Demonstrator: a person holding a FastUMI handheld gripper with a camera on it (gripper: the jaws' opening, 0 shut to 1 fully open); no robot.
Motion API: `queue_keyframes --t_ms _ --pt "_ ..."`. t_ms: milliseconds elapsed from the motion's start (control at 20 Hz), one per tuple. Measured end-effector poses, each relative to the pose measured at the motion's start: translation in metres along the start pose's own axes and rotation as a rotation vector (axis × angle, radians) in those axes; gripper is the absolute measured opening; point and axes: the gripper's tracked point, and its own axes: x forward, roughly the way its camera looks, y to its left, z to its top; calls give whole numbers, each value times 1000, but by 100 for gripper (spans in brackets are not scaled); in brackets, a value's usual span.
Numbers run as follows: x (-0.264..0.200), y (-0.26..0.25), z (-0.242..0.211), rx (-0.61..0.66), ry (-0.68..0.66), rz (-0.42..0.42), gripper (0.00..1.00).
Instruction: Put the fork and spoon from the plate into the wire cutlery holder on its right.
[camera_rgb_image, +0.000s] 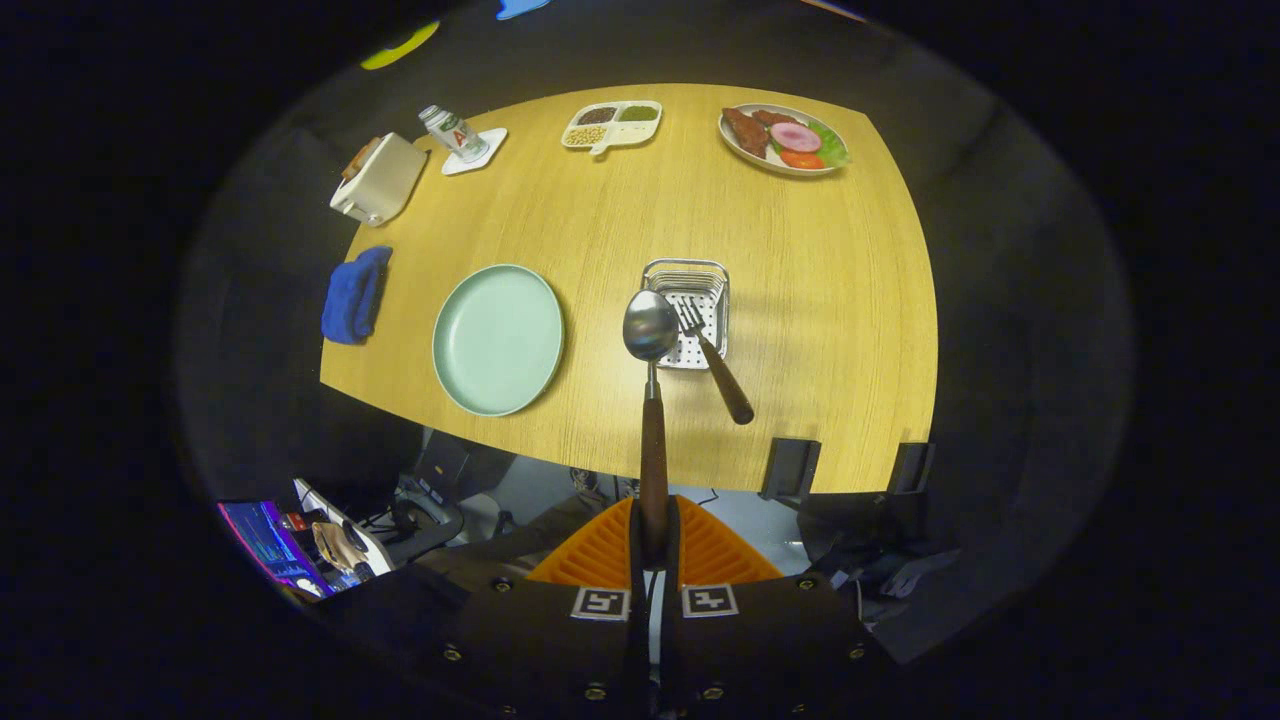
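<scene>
High above the bench (800, 300), the hand-held gripper (655, 545) clenches the brown handle of a spoon (651, 330), both orange fingers (600, 555) pressed to it, the bowl hanging over the near-left corner of the wire cutlery holder (687, 290). The fork (715, 360) already leans in the holder, tines down, handle jutting toward the bench's near edge. The pale green plate (498, 338) beside it lies bare. Risks as judged: a release from this height could bounce the spoon off the rim, or it could strike the leaning fork and tip the light holder.
</scene>
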Motion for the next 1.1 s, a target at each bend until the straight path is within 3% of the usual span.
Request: queue_keyframes --t_ms 350,900,1100 --pt "33 0 18 107 56 31 5" --pt "74 -1 48 99 149 11 5" --pt "75 -5 57 93 140 -8 9"
